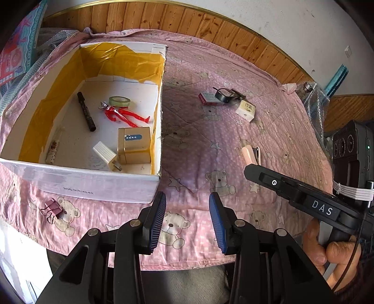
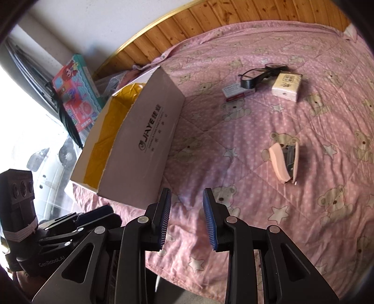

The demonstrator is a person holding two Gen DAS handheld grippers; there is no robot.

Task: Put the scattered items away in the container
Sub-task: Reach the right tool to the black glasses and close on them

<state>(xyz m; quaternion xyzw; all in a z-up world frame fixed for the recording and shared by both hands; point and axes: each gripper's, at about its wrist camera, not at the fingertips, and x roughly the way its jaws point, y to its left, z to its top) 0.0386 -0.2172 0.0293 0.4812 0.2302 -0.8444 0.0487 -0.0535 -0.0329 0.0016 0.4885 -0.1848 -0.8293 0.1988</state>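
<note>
A white cardboard box point(image 1: 98, 184) point(image 2: 145, 145) lined with yellow tape sits on the pink bear-print cloth. It holds a red figure point(image 1: 126, 114), a tape roll point(image 1: 119, 101), a black marker point(image 1: 86, 111), a gold tin point(image 1: 134, 145) and a white plug point(image 1: 106, 153). Loose on the cloth are a pink stapler point(image 2: 284, 162) point(image 1: 251, 155), black glasses point(image 2: 261, 73) point(image 1: 228, 94), a red-and-white packet point(image 2: 236, 92) point(image 1: 209, 98), a cream packet point(image 2: 286, 86) point(image 1: 245, 110) and a pink binder clip point(image 1: 52, 209). My left gripper point(image 1: 188, 223) is open near the table's front edge. My right gripper point(image 2: 187, 219) is open, the stapler ahead to its right.
A wooden headboard point(image 1: 163, 18) and white wall run behind the cloth-covered table. A colourful toy box point(image 2: 77, 93) leans at the far left beside the container. A clear bottle point(image 1: 308, 90) stands at the right edge. A hand point(image 1: 327, 252) holds the right gripper's handle.
</note>
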